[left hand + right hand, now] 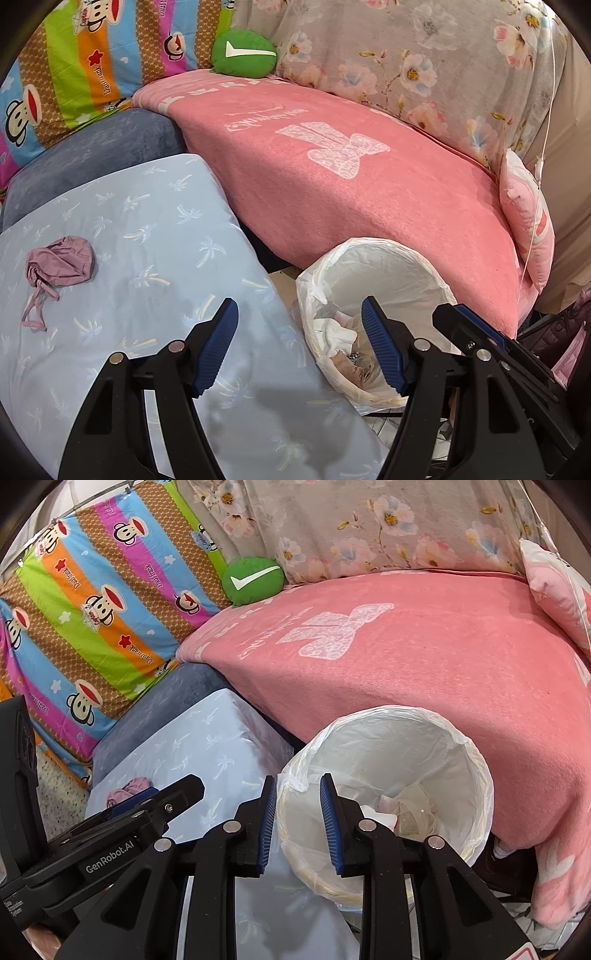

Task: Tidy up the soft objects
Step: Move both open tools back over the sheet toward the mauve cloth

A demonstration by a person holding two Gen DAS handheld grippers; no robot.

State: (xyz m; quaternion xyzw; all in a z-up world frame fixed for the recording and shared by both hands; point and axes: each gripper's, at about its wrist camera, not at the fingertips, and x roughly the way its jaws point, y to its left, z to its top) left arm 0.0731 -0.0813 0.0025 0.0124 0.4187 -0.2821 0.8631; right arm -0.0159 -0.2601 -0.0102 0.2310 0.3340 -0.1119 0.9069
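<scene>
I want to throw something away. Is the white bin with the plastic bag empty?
Not empty: crumpled white and brownish scraps lie at the bottom of the white bag-lined bin.

A lived-in home bedroom or sitting corner. A pink blanket (369, 192) covers a sofa or bed, with a floral quilt (424, 66) at twelve o'clock and a cartoon-monkey striped quilt (85, 62) at ten o'clock. A pale blue pillow (147, 295) and a lined wastebasket (373, 258) sit nearest.
</scene>
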